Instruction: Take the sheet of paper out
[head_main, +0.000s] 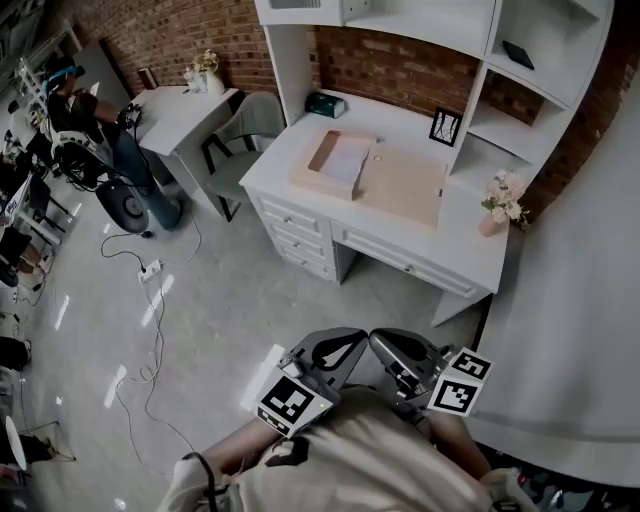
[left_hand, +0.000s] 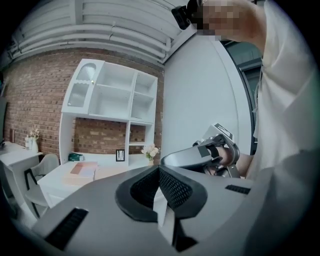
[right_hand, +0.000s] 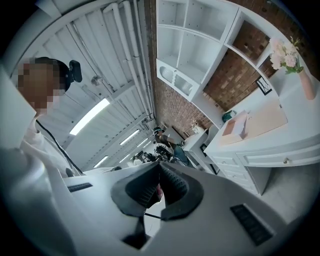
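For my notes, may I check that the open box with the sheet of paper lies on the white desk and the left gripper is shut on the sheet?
Not quite. The left gripper is shut on nothing: the left gripper view shows its jaws together and empty, far from the sheet. The open box does lie on the white desk.

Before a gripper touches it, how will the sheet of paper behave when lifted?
The sheet of paper looks thin and flat, so probably floppy and light. It lies low inside the tan box, so its edge may be hard to pinch.
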